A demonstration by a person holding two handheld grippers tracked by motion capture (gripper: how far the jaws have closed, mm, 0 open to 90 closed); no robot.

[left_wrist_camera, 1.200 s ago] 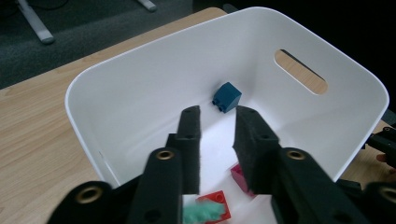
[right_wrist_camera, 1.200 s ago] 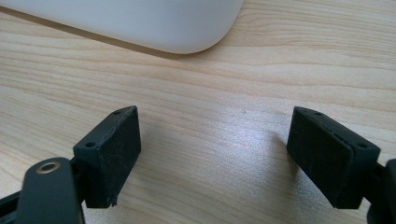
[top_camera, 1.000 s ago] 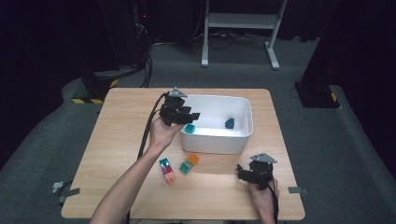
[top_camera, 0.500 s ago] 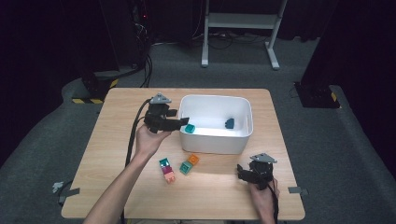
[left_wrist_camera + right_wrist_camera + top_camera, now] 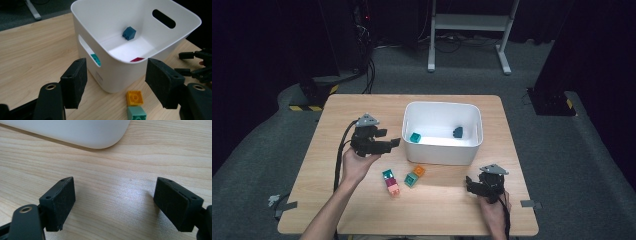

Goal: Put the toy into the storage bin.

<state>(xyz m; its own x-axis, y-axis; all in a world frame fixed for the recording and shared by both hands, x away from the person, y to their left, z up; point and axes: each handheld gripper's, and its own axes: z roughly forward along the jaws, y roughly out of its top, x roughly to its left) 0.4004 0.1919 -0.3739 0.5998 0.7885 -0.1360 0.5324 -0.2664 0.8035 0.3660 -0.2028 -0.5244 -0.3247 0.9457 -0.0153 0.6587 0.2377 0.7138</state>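
Left of the white bin [image 5: 442, 155], the left hand-held gripper [image 5: 393, 142] pointed level, jaws just opening, empty; the right hand-held gripper [image 5: 469, 184] rested open, empty.

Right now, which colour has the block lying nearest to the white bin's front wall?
Orange: the block beside the white bin shows best in the left gripper view.

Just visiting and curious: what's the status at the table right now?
Left gripper jaws just opening, empty, beside white bin. Right gripper open, empty, over bare table. Teal block in bin; four blocks on table, nothing blocking.
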